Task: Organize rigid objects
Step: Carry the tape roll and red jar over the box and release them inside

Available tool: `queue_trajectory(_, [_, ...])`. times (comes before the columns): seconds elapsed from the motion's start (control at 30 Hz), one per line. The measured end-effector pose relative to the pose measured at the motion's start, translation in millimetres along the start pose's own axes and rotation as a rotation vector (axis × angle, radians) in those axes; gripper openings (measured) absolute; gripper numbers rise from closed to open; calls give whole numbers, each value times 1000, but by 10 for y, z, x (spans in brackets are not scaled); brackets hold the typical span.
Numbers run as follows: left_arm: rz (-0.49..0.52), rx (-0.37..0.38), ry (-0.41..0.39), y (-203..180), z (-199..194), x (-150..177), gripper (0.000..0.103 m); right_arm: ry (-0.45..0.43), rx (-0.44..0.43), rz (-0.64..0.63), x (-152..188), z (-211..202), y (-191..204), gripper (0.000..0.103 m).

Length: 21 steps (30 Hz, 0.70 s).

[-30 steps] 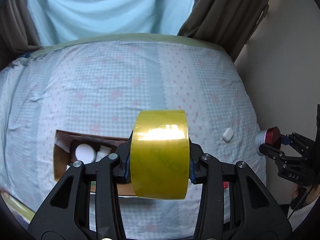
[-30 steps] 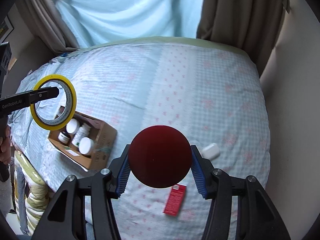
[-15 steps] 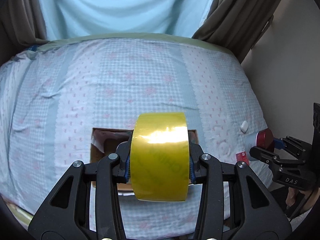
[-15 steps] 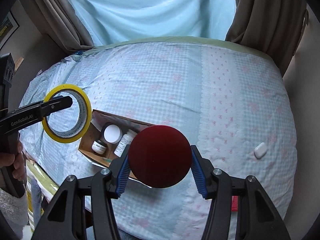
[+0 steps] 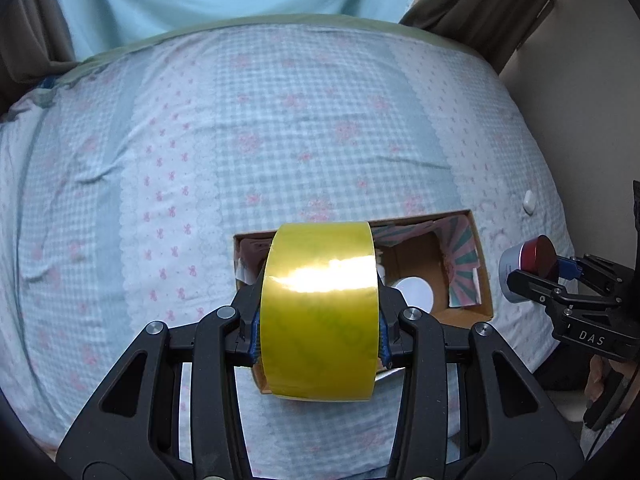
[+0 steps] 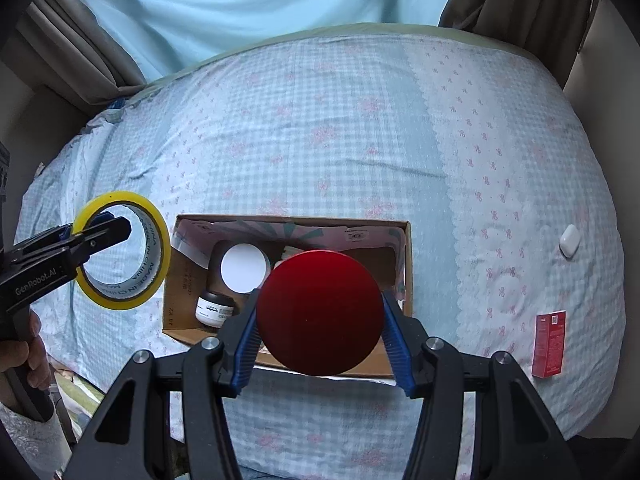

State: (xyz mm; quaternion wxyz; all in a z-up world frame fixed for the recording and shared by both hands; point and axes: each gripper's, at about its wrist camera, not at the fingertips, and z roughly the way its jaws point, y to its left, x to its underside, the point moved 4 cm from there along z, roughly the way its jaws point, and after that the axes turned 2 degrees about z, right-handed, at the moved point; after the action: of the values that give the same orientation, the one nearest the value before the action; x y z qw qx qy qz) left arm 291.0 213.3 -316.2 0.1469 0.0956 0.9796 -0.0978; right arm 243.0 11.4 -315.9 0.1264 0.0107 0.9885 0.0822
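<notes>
My left gripper (image 5: 318,332) is shut on a yellow tape roll (image 5: 318,312), held above the left part of an open cardboard box (image 5: 482,276) on the bed. The tape roll also shows in the right wrist view (image 6: 124,250), left of the box (image 6: 406,248). My right gripper (image 6: 320,332) is shut on a red-capped jar (image 6: 320,312), held above the box's near right side. The jar also shows in the left wrist view (image 5: 528,268), right of the box. Inside the box stand a white-lidded jar (image 6: 245,268) and a small labelled jar (image 6: 214,308).
A red carton (image 6: 550,338) and a small white case (image 6: 570,240) lie on the bedspread right of the box. The case also shows in the left wrist view (image 5: 529,202). Curtains hang behind the bed, and a wall runs along its right side.
Both grippers have moved towards the box with their loads. The box now sits right under the tape roll and under the red-capped jar. Both grips are unchanged.
</notes>
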Motion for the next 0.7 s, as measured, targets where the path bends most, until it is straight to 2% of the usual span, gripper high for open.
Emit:
queue_trajectory(0.23, [-51,-8,91,170,522,137,37,73,36,-4,-27,546,-11,51])
queue_trajectory(0.33, [-29,-45,117,195,684,166,37,105,49,10,-31,771,-54,51])
queue_trajectory(0.43, [0,-113,142,211,805,172,37,137,57,10,-59,992,-85,51])
queue_trajectory(0.7, [52,-149,209,102,1054,132,37,208,60,25,-138,1384,-169,51])
